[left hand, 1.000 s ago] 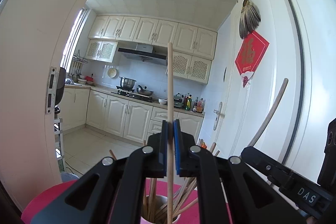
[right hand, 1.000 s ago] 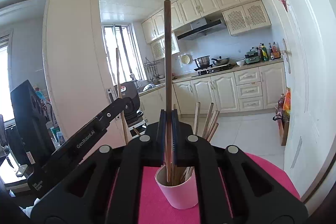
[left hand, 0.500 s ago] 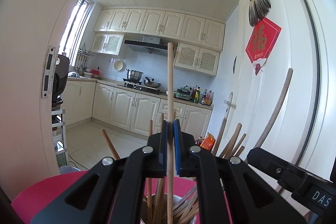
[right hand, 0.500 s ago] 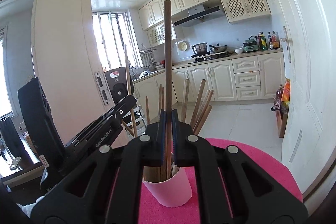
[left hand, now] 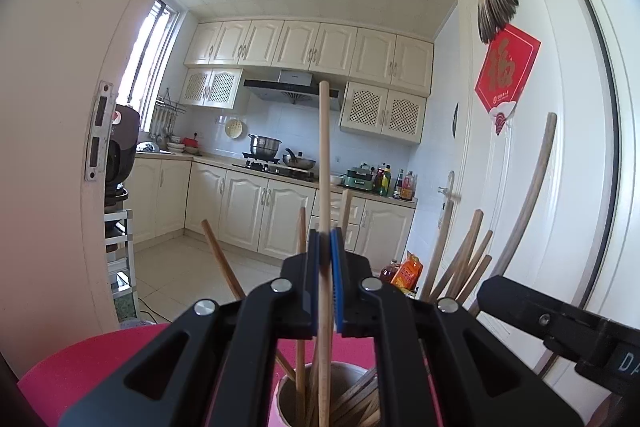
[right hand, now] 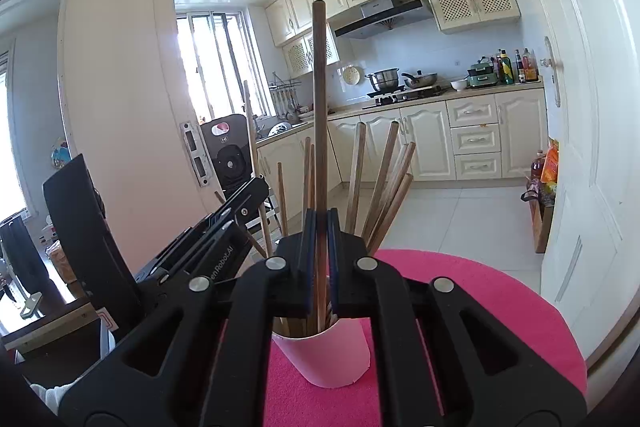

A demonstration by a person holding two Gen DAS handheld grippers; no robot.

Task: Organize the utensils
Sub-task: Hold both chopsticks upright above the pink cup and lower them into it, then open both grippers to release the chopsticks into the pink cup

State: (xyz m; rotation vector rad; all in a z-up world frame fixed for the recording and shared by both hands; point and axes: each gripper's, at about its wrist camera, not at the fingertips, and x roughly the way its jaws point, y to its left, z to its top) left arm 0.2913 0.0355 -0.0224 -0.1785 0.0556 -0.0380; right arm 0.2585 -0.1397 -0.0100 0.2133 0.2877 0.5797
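My left gripper [left hand: 325, 239] is shut on a light wooden chopstick [left hand: 324, 155] held upright, its lower end inside the white cup [left hand: 280, 399] below. My right gripper [right hand: 320, 223] is shut on a dark wooden chopstick [right hand: 319, 99], also upright, its lower end in the same cup [right hand: 332, 359]. The cup stands on a round pink table [right hand: 488, 299] and holds several chopsticks [right hand: 384, 183] that fan outward. The left gripper shows at the left of the right wrist view [right hand: 224, 235]; the right gripper shows at the lower right of the left wrist view [left hand: 560, 319].
A white door [right hand: 580, 167] stands close on the right of the table. A pillar [left hand: 60, 147] is on the left. A kitchen with cabinets [left hand: 256, 211] lies beyond. A black fan-like appliance [right hand: 228, 155] stands behind the left gripper.
Both grippers have moved down with their chopsticks. The cup and the chopsticks standing in it are now nearer and rise higher in both views.
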